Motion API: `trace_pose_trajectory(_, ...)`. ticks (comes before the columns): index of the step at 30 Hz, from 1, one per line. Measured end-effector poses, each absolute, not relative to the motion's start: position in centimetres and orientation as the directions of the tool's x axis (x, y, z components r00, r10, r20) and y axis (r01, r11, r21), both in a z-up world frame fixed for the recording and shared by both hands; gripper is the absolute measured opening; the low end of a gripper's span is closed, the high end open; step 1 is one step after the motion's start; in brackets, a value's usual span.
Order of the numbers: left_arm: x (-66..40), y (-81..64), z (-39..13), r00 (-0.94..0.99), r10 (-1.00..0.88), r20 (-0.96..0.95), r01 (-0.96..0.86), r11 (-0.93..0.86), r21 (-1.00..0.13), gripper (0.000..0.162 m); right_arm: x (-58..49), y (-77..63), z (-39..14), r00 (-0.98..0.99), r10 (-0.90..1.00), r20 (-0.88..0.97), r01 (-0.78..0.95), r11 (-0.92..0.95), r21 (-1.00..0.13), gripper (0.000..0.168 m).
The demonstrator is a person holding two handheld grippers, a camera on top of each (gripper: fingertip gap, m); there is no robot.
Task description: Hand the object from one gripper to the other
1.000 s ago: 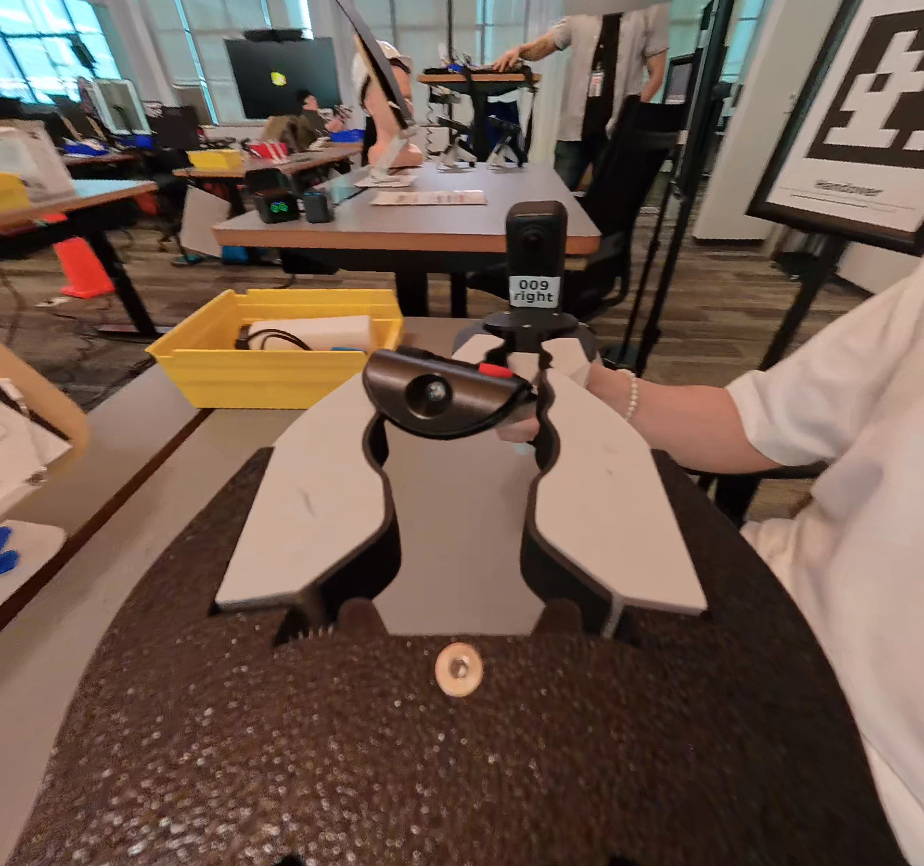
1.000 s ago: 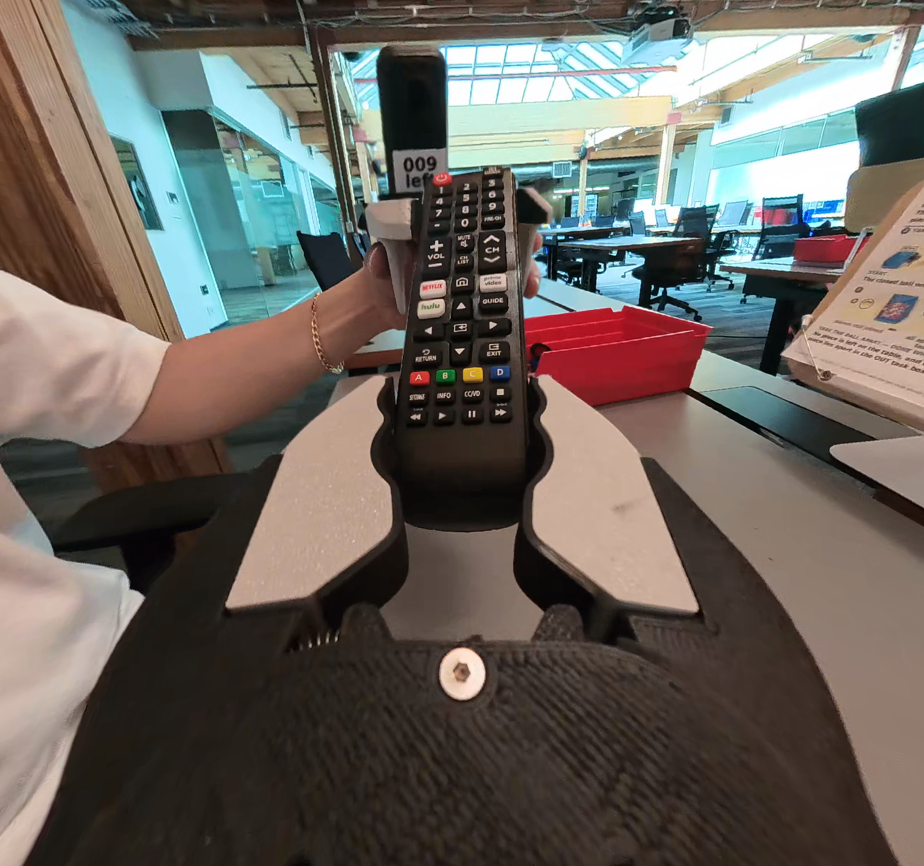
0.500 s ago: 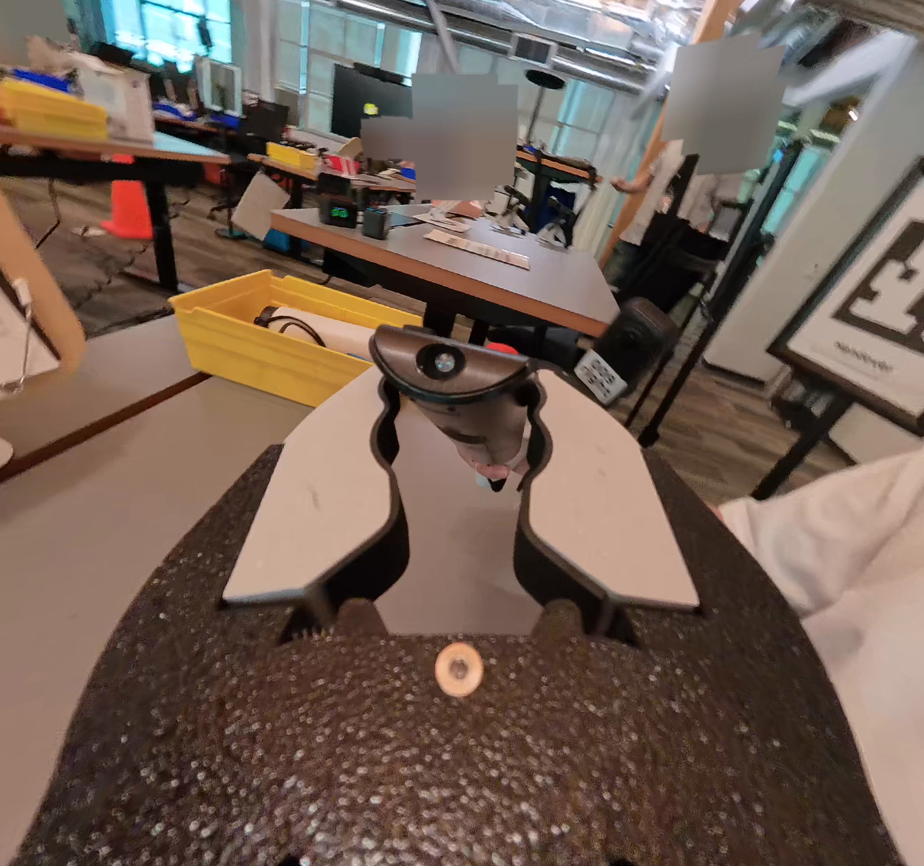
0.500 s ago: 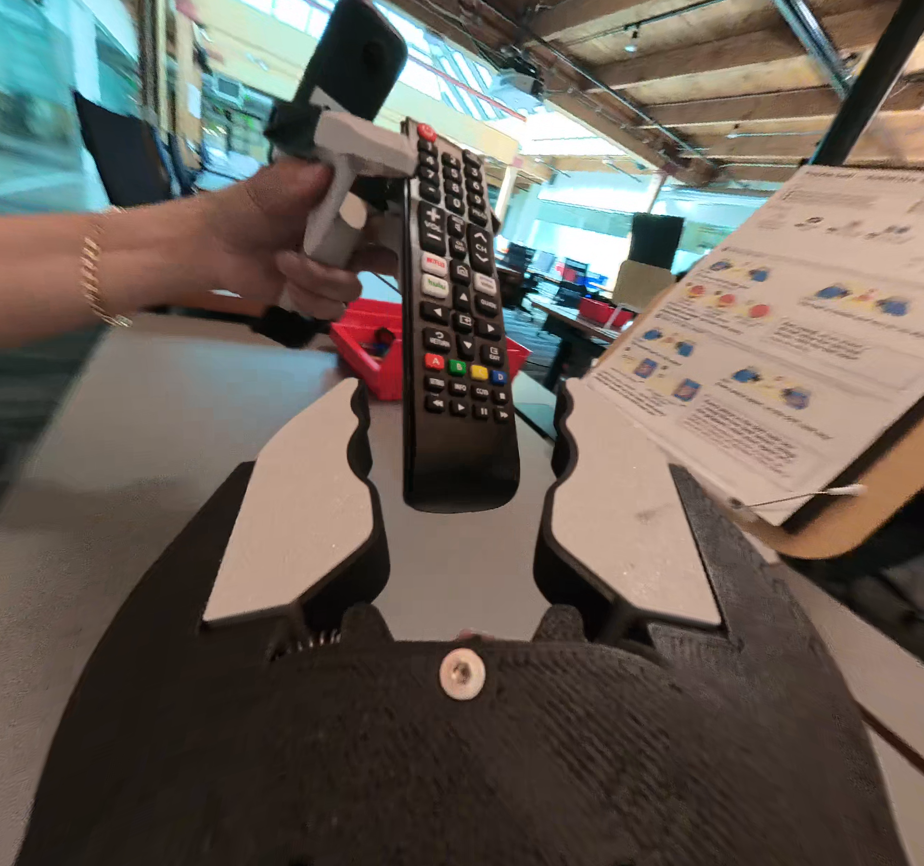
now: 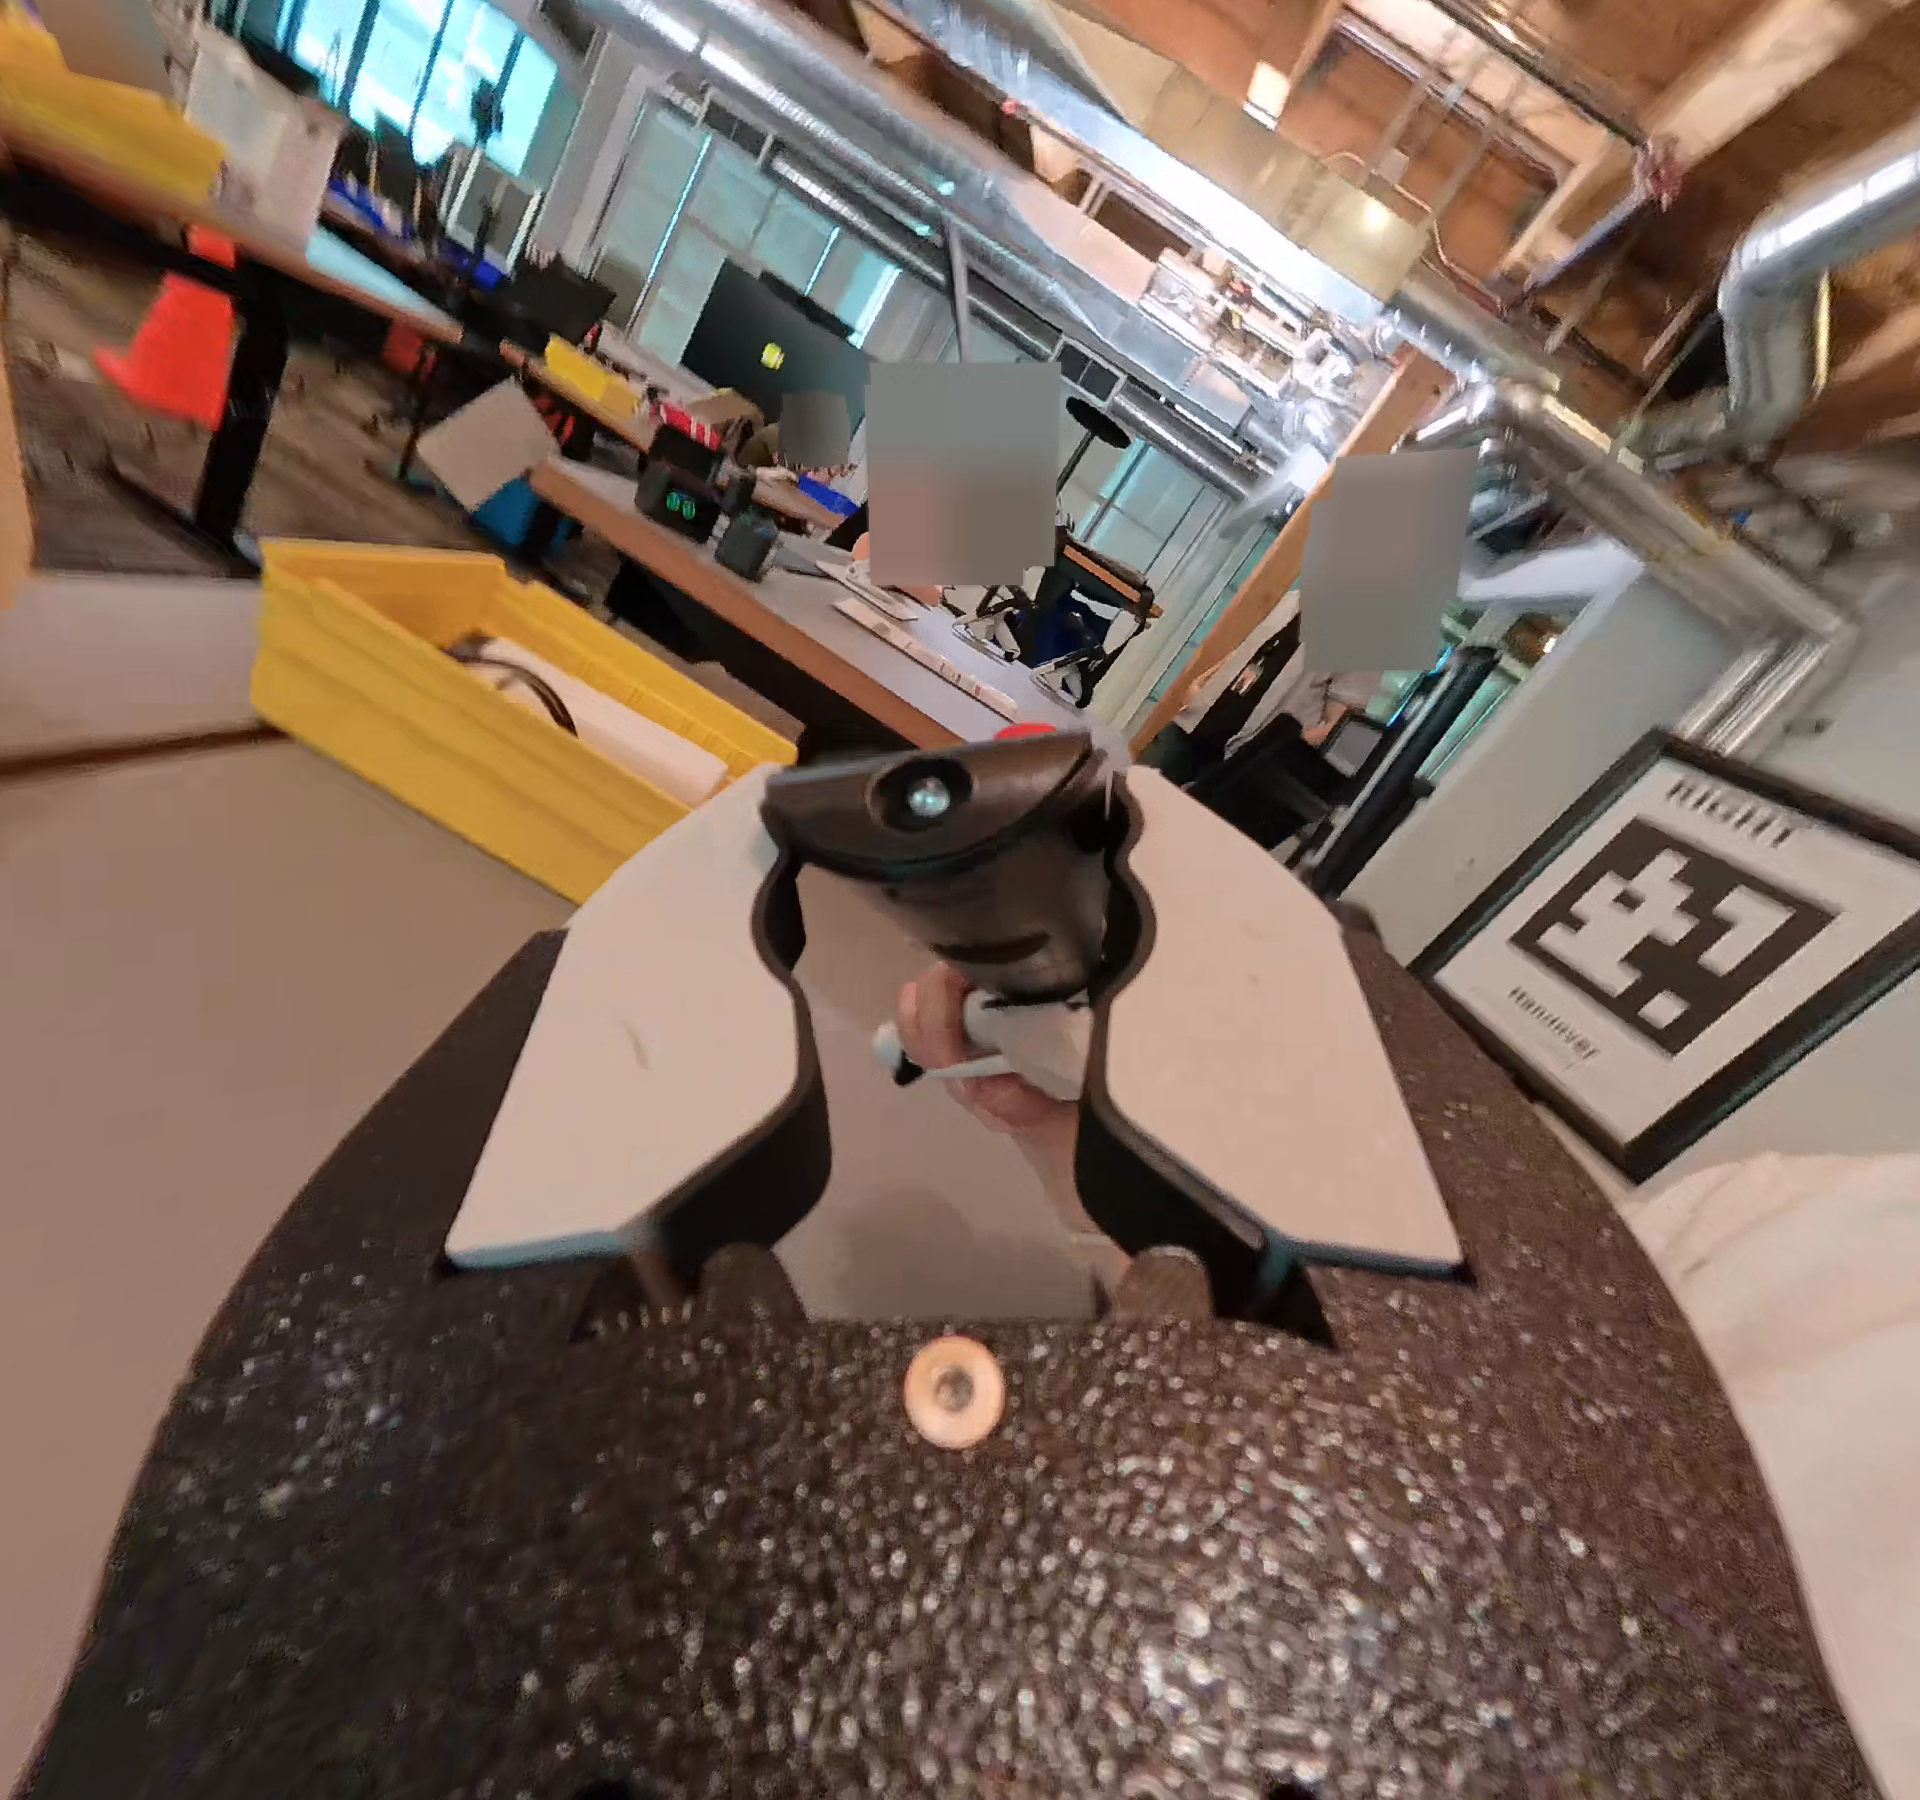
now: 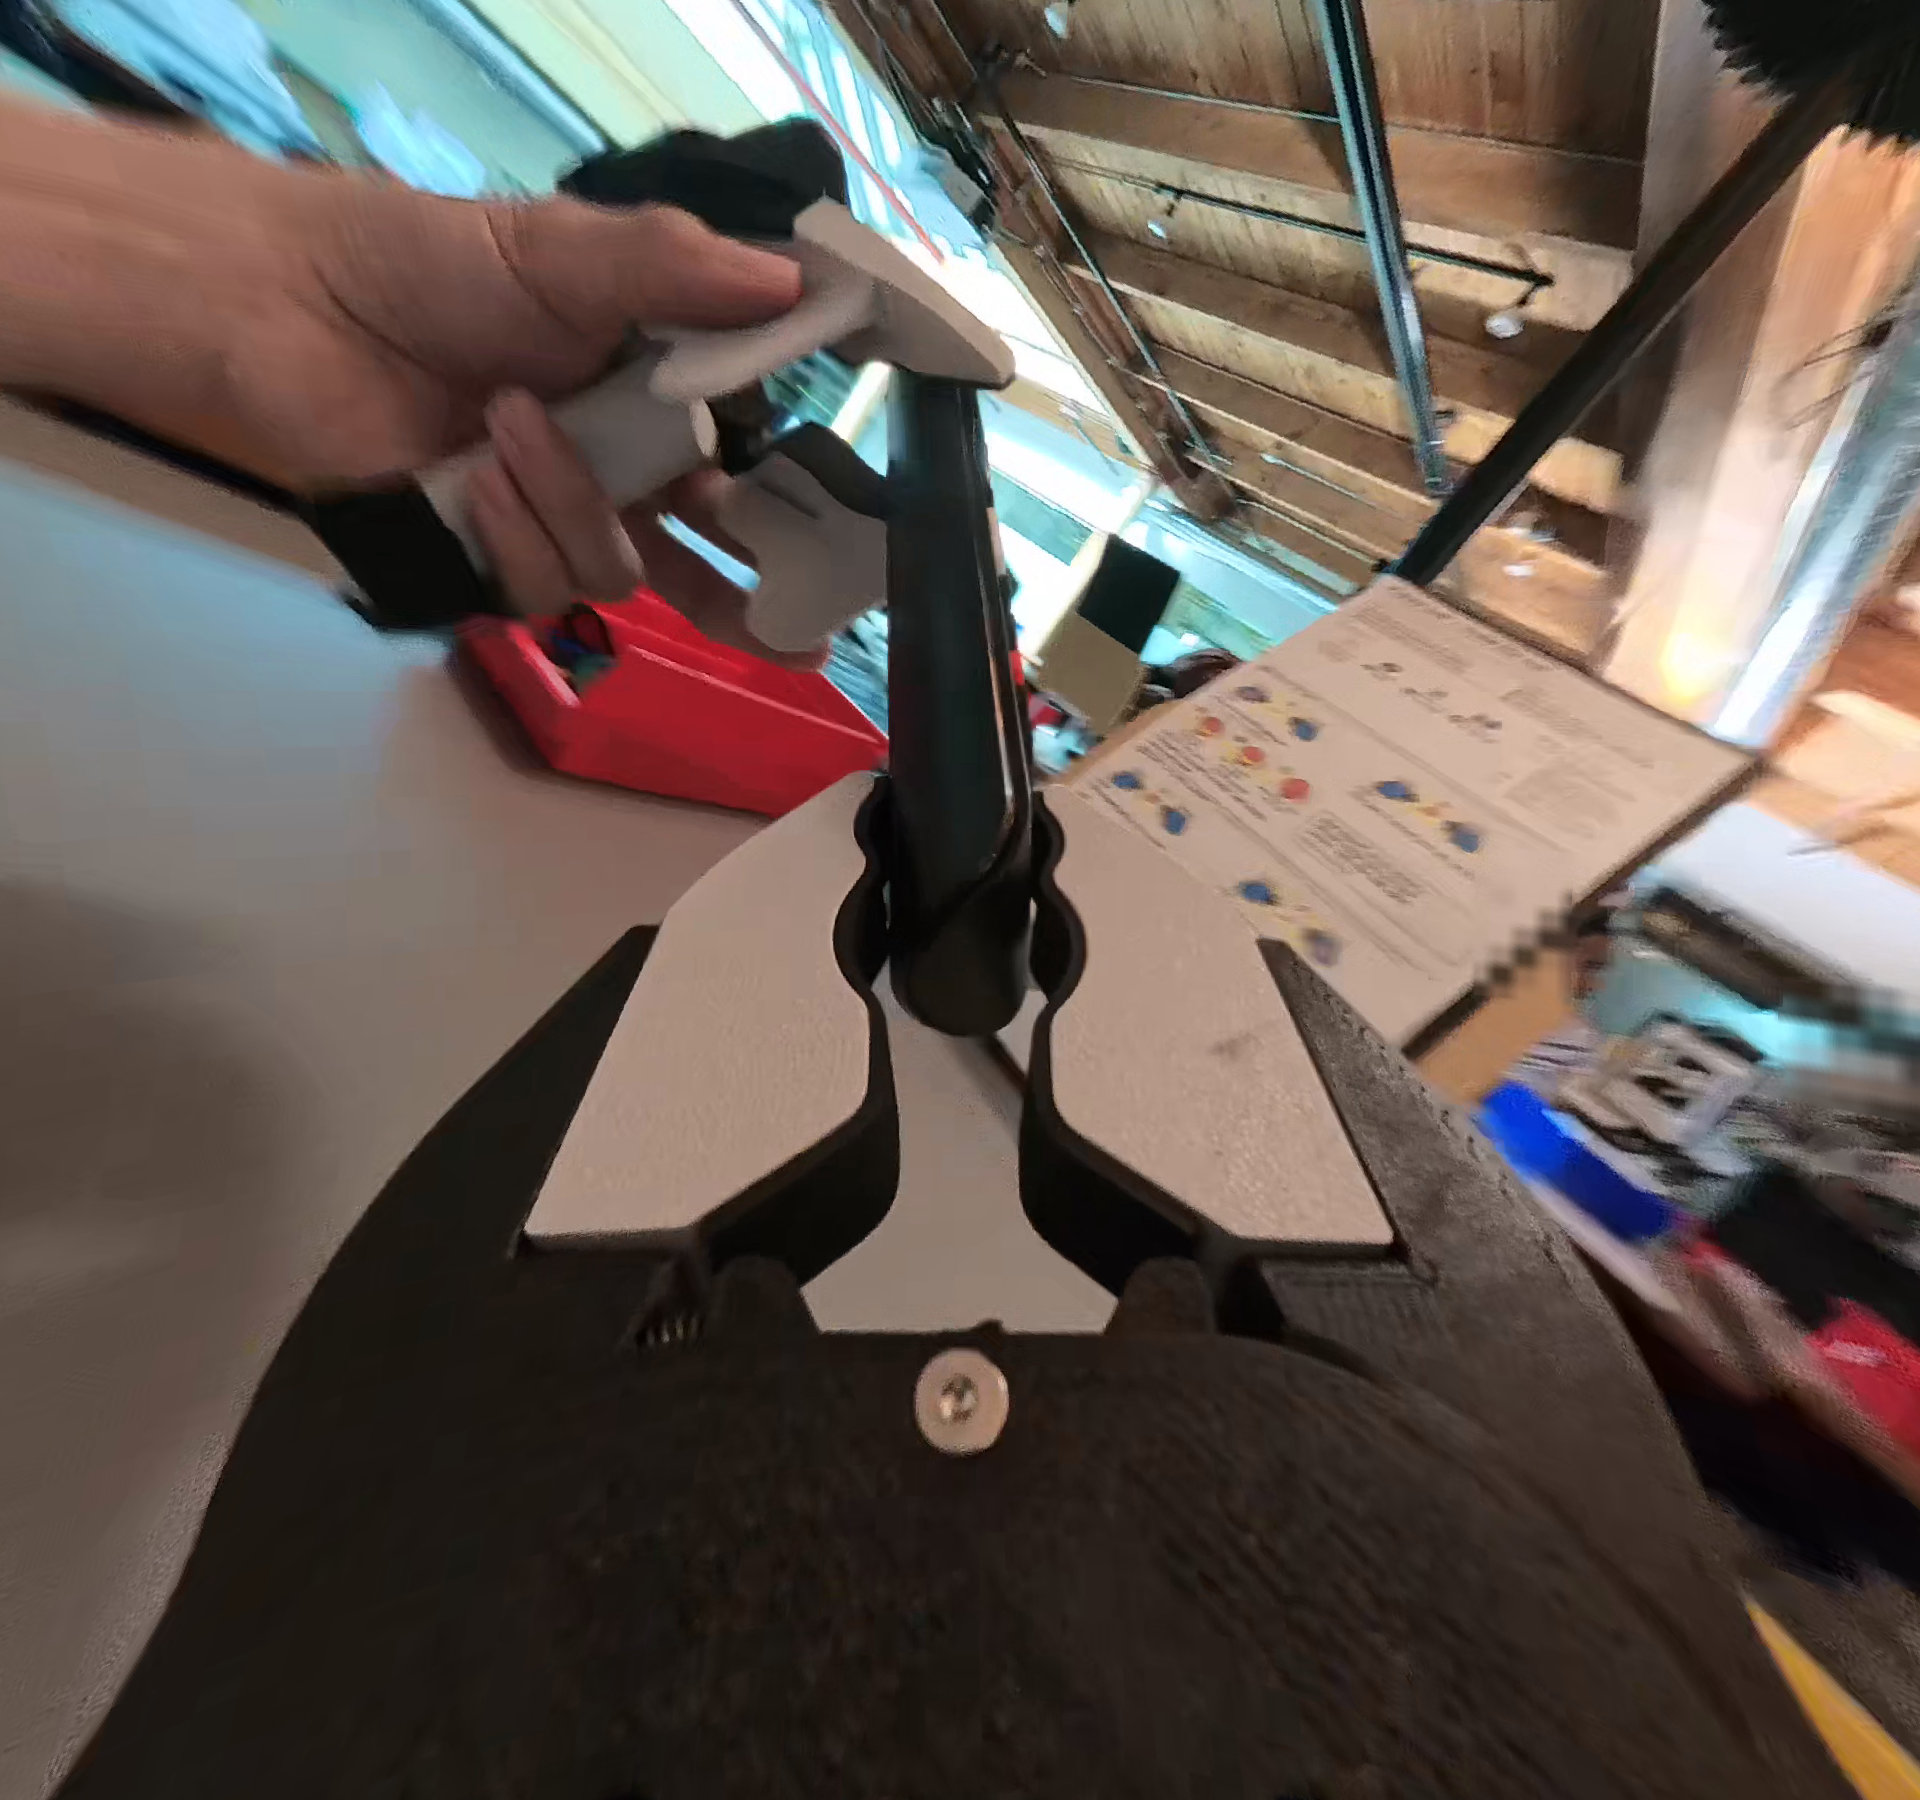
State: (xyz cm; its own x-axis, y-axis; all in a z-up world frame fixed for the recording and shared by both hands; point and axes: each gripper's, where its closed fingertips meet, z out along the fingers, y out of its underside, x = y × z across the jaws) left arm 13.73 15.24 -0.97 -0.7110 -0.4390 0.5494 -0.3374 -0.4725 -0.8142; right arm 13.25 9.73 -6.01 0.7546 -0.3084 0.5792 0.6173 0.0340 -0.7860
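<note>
A: Remote control [image 6: 951,711] first, since it is the piece being passed: where does it sit?

B: Raised above the grey table [image 5: 156,971], black, seen edge-on in the right wrist view. Its lower end is clamped between the 2 fingers of the right gripper [image 6: 956,877], near their tips at 12 o'clock from the camera.

A: Largest things around it?

B: That table, then a yellow bin [image 5: 436,701] at 10 o'clock in the left wrist view and a red bin [image 6: 686,711] at 10 o'clock in the right one. An instruction sheet on a board [image 6: 1392,784] stands at 2 o'clock there.

A: And the other end of the remote?

B: It lies between the fingers of the left gripper [image 5: 940,815], end-on at their tips, both pads against its sides, so that gripper clasps it too. In the right wrist view the person's hand [image 6: 416,348] holds that gripper at 10 o'clock.

A: So 2 grips on 1 remote?

B: Yes, both tools have it.
</note>
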Motion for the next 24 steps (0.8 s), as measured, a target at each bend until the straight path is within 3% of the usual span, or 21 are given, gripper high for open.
trace_pose_trajectory(3,13.1,15.1,-0.4,-0.761,-0.566,0.318,-0.163,-0.309,-0.937,0.075,12.1,9.4,-4.9,0.889,-0.197,0.413,0.448,0.192,-0.873,0.023)
trace_pose_trajectory(7,11.7,15.1,-0.6,-0.798,-0.603,0.006,0.003,-0.015,-1.000,0.062,11.4,8.8,-4.4,0.972,-0.014,0.235,0.229,0.286,-0.930,0.023)
trace_pose_trajectory(10,10.5,15.4,-1.1,-0.834,-0.546,-0.081,0.017,0.120,-0.993,0.040,11.5,8.4,-4.6,0.987,0.086,0.137,0.105,0.299,-0.948,0.023)
trace_pose_trajectory(17,9.7,15.5,-1.8,-0.862,-0.503,-0.058,-0.028,0.162,-0.986,0.025,11.3,9.3,-6.4,0.985,0.150,0.082,0.050,0.203,-0.978,0.023)
trace_pose_trajectory(24,10.1,15.4,-2.7,-0.861,-0.472,0.190,-0.189,-0.050,-0.981,0.021,12.2,8.7,-6.0,0.990,0.121,0.066,0.034,0.251,-0.967,0.026)
